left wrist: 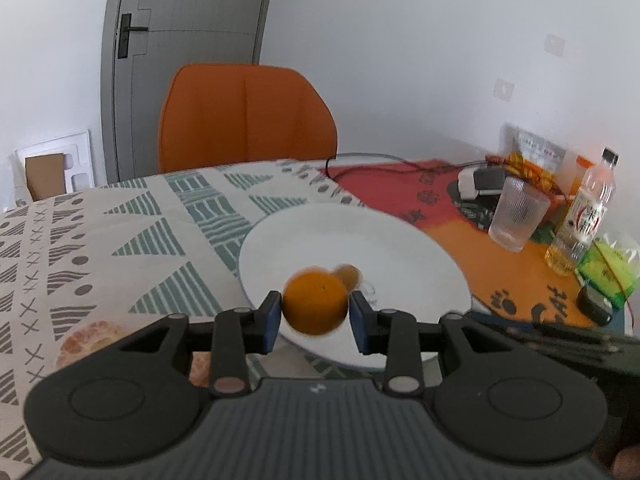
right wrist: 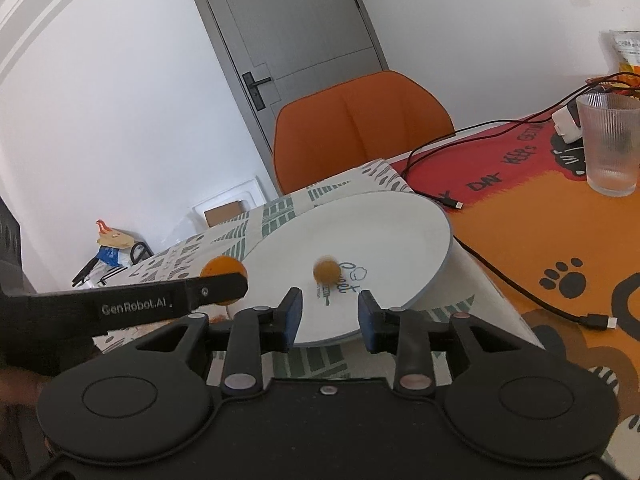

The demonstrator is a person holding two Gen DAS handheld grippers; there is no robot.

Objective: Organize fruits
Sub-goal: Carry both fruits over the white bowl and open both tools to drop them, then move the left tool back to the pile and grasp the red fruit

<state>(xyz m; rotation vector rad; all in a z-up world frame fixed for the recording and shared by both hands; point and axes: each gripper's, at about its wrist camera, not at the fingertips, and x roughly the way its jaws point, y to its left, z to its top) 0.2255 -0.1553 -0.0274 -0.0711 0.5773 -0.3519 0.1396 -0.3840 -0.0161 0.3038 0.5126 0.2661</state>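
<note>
My left gripper [left wrist: 315,312] is shut on an orange [left wrist: 315,301] and holds it over the near rim of a white plate [left wrist: 400,248]. A small round orange-brown fruit [left wrist: 347,275] lies on the plate just beyond it, blurred. In the right wrist view the same plate [right wrist: 392,232] carries that small fruit [right wrist: 325,269]. My right gripper [right wrist: 329,316] is open and empty at the plate's near edge. The left gripper's finger [right wrist: 216,285] with the orange [right wrist: 223,267] shows at the left. A peeled citrus fruit [left wrist: 90,340] lies on the cloth at lower left.
A ribbed glass [left wrist: 518,216], a bottle [left wrist: 580,224], a green packet [left wrist: 608,268] and cables [right wrist: 500,268] sit on the orange-red mat at the right. An orange chair [left wrist: 246,116] stands behind the table. The patterned cloth [left wrist: 120,240] covers the left side.
</note>
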